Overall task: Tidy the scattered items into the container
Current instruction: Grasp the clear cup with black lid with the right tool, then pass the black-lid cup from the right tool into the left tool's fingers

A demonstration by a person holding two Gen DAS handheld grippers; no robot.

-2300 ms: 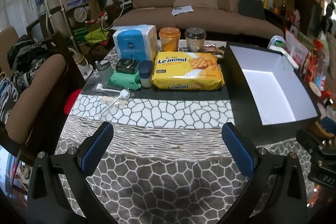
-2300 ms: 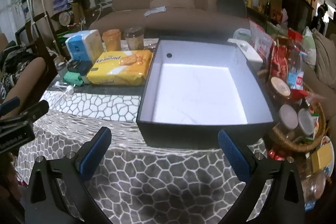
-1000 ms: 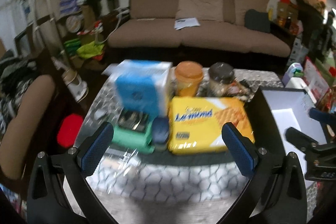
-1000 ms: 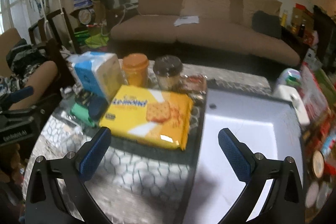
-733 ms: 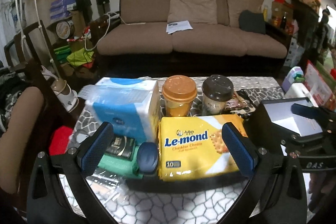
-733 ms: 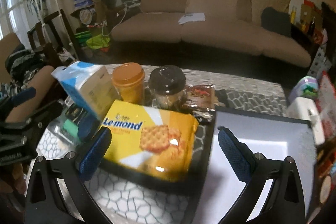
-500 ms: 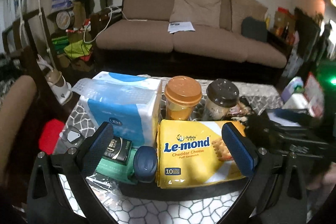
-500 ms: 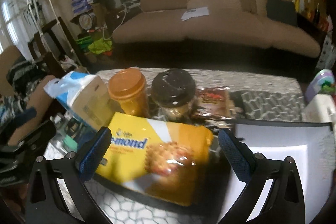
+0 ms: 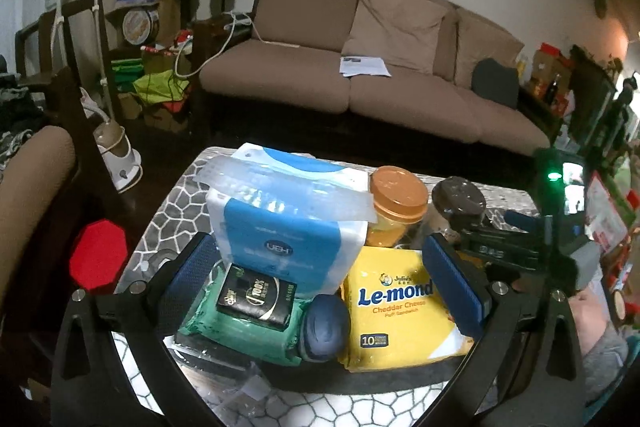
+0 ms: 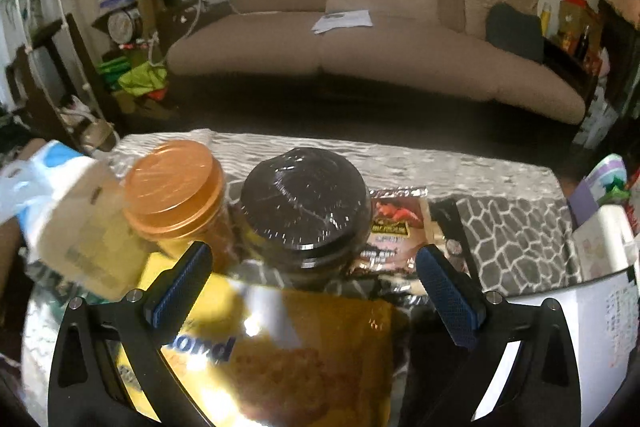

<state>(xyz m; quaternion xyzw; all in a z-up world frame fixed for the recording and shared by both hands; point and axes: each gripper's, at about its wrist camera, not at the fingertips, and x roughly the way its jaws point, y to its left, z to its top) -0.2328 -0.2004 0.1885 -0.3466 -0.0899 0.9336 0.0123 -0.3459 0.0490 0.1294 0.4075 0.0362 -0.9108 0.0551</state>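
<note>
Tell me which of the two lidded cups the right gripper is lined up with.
The dark-lidded cup: it sits centred ahead of the open right gripper, while the orange-lidded cup stands off to its left.

Both grippers advanced from the near table edge toward the far cluster of items. Left gripper [image 9: 320, 283] closed in on the blue tissue pack [image 9: 288, 223], fingers wide apart. Right gripper [image 10: 312, 287] swung left off the white-lined box [image 10: 600, 311] (now at frame edge) onto the dark-lidded jar [image 10: 304, 203], jaws apart.
</note>
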